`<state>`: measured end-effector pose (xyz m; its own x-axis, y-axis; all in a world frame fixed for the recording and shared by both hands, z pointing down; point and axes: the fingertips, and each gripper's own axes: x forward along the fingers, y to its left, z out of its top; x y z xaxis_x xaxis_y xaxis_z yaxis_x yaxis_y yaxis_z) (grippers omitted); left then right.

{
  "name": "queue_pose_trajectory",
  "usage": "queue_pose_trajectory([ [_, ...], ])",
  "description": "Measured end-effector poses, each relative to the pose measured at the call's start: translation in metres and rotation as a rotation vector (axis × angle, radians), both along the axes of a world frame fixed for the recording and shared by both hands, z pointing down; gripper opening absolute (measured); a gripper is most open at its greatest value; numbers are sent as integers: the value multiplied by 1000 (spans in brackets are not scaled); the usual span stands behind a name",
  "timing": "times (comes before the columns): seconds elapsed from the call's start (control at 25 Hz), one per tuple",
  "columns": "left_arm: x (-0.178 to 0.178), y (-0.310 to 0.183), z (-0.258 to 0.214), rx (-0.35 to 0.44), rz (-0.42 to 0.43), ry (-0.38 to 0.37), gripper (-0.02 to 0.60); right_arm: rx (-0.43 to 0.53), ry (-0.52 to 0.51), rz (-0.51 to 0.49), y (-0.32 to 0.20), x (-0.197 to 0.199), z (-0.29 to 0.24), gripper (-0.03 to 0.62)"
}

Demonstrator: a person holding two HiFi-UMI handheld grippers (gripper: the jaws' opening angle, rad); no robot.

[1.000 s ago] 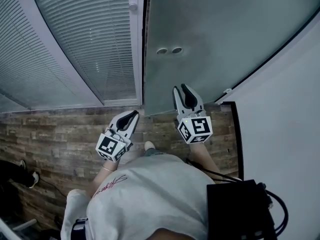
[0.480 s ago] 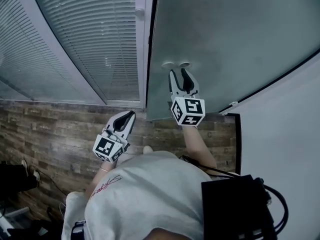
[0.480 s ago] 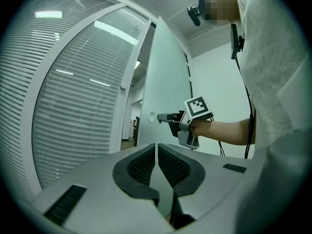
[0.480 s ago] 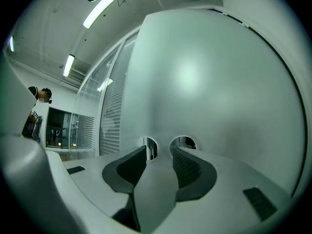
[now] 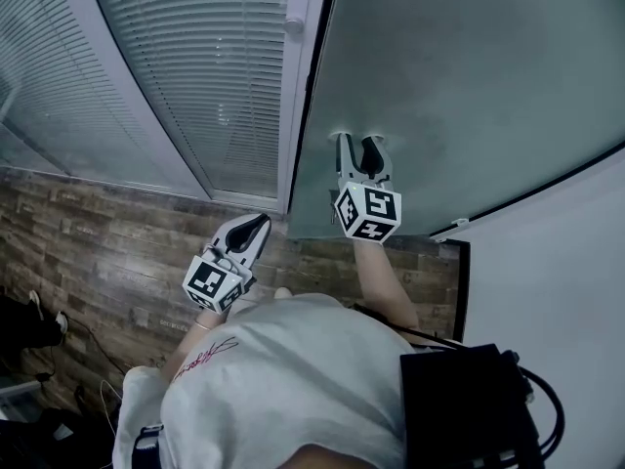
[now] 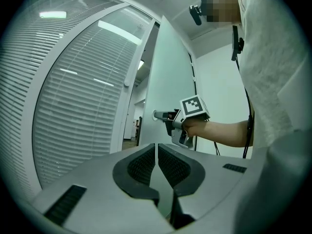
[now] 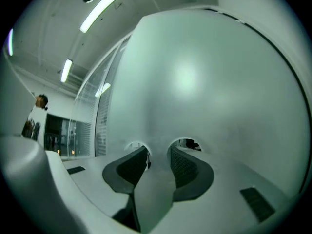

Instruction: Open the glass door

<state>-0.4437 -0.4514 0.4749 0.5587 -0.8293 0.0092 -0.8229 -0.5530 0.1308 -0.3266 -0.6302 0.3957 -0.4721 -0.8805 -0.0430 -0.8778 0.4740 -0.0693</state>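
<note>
Reaching forward at the frosted glass door (image 5: 469, 76), the right gripper (image 5: 357, 145) was held level with its jaws turned straight at the pane. Its jaws were spread apart, having just been opening, and nothing was clamped between them; only the bare frosted surface of the door was seen in the gap. Each jaw tip was placed right at one of the two round fittings (image 7: 186, 143) set side by side in the door near its hinge-free edge. Whether the tips were touching the fittings could not be told.

The left gripper (image 5: 259, 223) was held lower and further back, near the person's shirt (image 5: 283, 379), well apart from the door, with its jaws closed together on nothing. It was pointed level toward the door's edge.

The door was seen standing upright just to the right of a white frame (image 5: 303, 86), with a narrow dark gap between the two. A window (image 5: 195, 76) covered by slatted blinds was fixed to the left of that frame. A wood-patterned floor (image 5: 98, 252) was spread below, and a plain white wall (image 5: 566, 291) was seen at the right of the door.
</note>
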Motion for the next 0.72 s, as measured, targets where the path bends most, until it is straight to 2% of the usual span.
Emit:
queue_pose_trajectory([
  [0.04,-1,0,0,-3,-7,6,34,-1,-15,0,-1,1,0,155],
  [0.2,-6,3,5,-12,-30,9,34,38,53,34,0,3,-1,132],
  [0.72,-32,53,5,-16,-92,33,34,69,26,71,23,11,-5,124],
])
